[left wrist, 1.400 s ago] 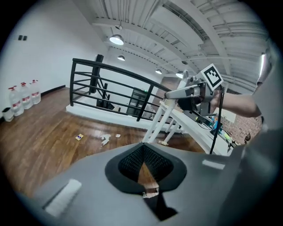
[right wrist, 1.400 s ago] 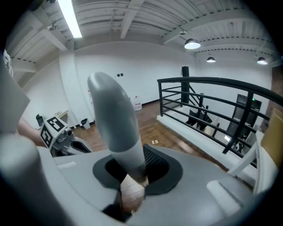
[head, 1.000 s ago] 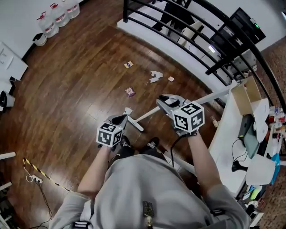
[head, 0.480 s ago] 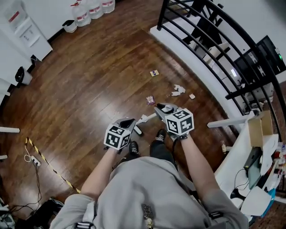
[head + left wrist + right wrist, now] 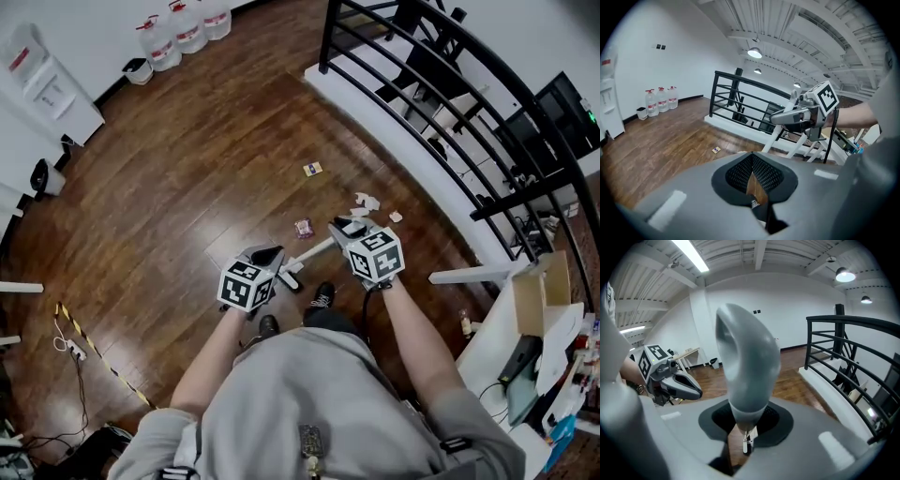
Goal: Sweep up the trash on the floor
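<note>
My right gripper point(image 5: 351, 228) is shut on the grey handle point(image 5: 746, 366) of a white-poled sweeper point(image 5: 309, 255). Its pole slants down to a white head point(image 5: 291, 277) on the floor by my shoes. My left gripper point(image 5: 266, 254) hangs just left of that head, its jaws shut with nothing seen between them. Trash lies on the dark wood floor just beyond: a purple wrapper point(image 5: 303, 227), crumpled white paper point(image 5: 364, 202), a small scrap point(image 5: 396, 217) and a small card point(image 5: 312, 169), which also shows as the card point(image 5: 716, 150) in the left gripper view.
A black railing point(image 5: 422, 84) on a white ledge curves along the right. A white table point(image 5: 487, 347) with a cardboard box point(image 5: 534, 291) stands at the lower right. Water bottles point(image 5: 187, 28) and a white cabinet point(image 5: 47, 89) line the far wall. A striped cable point(image 5: 94, 352) lies at the left.
I have stepped toward the trash; the wrapper and paper now lie close in front of the grippers. Both grippers moved along, the right one lower, still holding the handle.
</note>
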